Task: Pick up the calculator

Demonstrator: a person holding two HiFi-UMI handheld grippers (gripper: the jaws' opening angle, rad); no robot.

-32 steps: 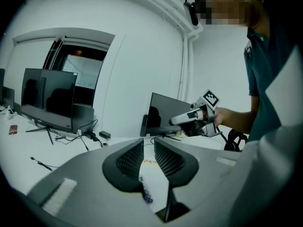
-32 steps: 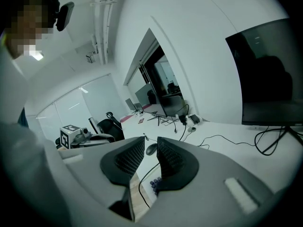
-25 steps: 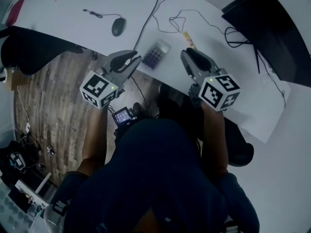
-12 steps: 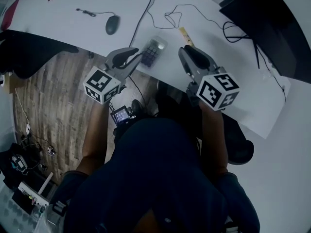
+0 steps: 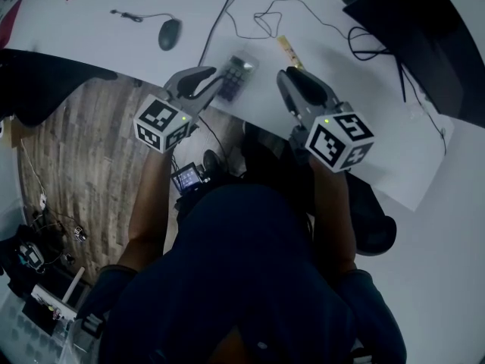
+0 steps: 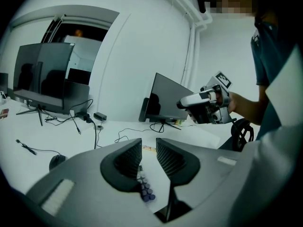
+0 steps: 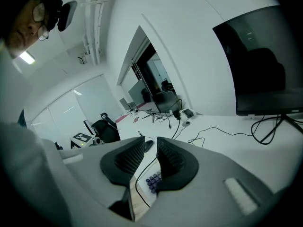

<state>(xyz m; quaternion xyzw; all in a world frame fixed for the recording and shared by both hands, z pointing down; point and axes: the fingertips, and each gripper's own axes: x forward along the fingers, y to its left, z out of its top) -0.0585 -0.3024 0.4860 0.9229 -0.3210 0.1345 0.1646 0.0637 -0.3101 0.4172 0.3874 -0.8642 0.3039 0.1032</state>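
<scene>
The calculator (image 5: pixel 236 73), a pale slab with purple keys, lies near the white table's front edge (image 5: pixel 258 123). My left gripper (image 5: pixel 210 77) hangs just left of it, its tips at the calculator's near corner. The jaws stand almost together with nothing between them. In the left gripper view (image 6: pixel 149 148) the purple keys (image 6: pixel 146 191) show below the narrow slit between the fingers. My right gripper (image 5: pixel 292 83) hovers to the calculator's right, likewise shut and empty. The right gripper view (image 7: pixel 150 145) has the keys (image 7: pixel 152 182) showing under its jaws.
A dark mouse (image 5: pixel 168 32) and loose black cables (image 5: pixel 267 23) lie on the table behind the calculator. A yellow ruler-like strip (image 5: pixel 290 52) sits beside the right gripper. A black monitor (image 5: pixel 420 40) stands at the right. Wooden floor (image 5: pixel 83 173) lies below the left.
My left gripper has moved up the picture and closer to the calculator's near corner. The right gripper has barely shifted.
</scene>
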